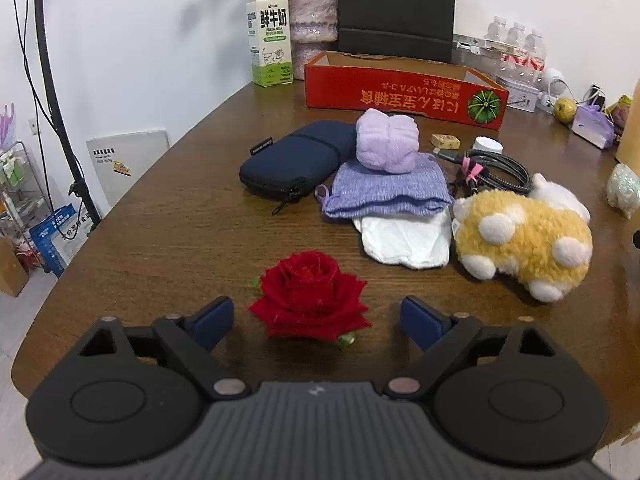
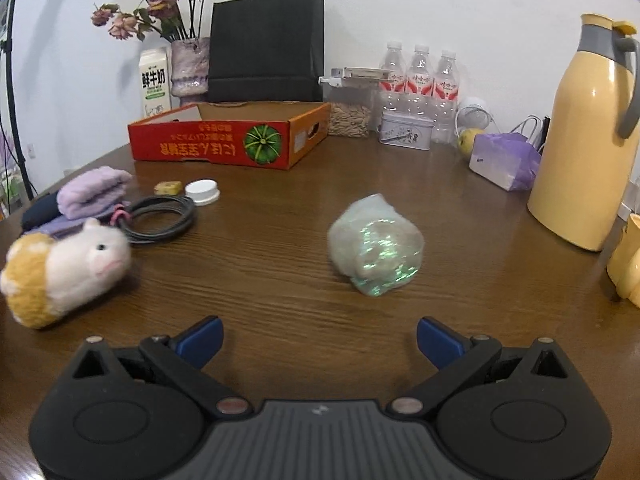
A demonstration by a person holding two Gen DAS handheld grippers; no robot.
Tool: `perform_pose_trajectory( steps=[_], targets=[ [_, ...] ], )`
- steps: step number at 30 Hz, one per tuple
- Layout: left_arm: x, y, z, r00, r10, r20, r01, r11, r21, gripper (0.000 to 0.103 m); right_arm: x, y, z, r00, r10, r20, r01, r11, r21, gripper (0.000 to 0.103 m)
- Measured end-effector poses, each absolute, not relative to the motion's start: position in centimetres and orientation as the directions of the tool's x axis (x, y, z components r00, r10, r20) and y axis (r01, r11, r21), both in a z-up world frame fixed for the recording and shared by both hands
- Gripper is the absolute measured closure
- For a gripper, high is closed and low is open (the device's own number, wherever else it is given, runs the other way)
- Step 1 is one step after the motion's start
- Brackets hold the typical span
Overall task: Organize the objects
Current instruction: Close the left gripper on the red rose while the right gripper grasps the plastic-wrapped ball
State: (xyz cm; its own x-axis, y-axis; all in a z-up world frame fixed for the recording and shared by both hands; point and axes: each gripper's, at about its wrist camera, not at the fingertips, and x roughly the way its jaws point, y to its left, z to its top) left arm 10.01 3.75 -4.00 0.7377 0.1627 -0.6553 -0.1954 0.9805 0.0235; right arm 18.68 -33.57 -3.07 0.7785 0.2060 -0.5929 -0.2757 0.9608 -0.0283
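Observation:
My left gripper is open, and a red rose head lies on the table between and just ahead of its blue fingertips. Beyond it lie a navy zip pouch, a lilac rolled towel on a purple knit bag, a white cloth, a yellow and white plush toy and a coiled cable. My right gripper is open and empty, a short way back from a shiny pale green wrapped bundle. The plush toy lies at its left. An open red cardboard box stands at the back.
A milk carton, a vase and a black paper bag stand behind the box. Water bottles, a tin, a purple packet and a yellow jug stand at the right. A white cap lies near the cable.

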Motion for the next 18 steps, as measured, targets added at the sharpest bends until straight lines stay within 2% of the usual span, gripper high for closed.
perform_pose_trajectory(
  steps=[2, 5, 7, 9, 11, 18],
  targets=[
    [10.4, 3.7, -4.1, 0.733, 0.173, -0.657, -0.207, 0.978, 0.027, 0.012, 19.5, -34.0, -3.3, 0.775, 0.213, -0.595, -0.291, 0.956, -0.037, 0.0],
    [10.7, 3.8, -4.2, 0.725, 0.181, -0.664, -0.225, 0.974, 0.019, 0.019, 20.6, -34.6, -3.4, 0.772, 0.222, -0.595, -0.307, 0.951, -0.044, 0.0],
    [11.0, 3.7, -4.0, 0.724, 0.187, -0.664, -0.231, 0.973, 0.022, 0.027, 21.3, -35.0, -3.5, 0.773, 0.22, -0.595, -0.313, 0.948, -0.055, 0.0],
    [11.2, 3.7, -3.9, 0.725, 0.187, -0.663, -0.23, 0.973, 0.023, 0.042, 22.2, -35.3, -3.4, 0.773, 0.222, -0.594, -0.319, 0.946, -0.061, 0.0],
    [11.4, 3.7, -3.8, 0.724, 0.184, -0.665, -0.23, 0.973, 0.018, 0.048, 23.2, -35.6, -3.1, 0.772, 0.227, -0.593, -0.332, 0.941, -0.071, 0.0],
    [12.0, 3.6, -3.7, 0.713, 0.205, -0.671, -0.262, 0.965, 0.017, 0.049, 26.2, -35.7, -2.8, 0.762, 0.258, -0.594, -0.374, 0.924, -0.079, 0.003]
  ],
)
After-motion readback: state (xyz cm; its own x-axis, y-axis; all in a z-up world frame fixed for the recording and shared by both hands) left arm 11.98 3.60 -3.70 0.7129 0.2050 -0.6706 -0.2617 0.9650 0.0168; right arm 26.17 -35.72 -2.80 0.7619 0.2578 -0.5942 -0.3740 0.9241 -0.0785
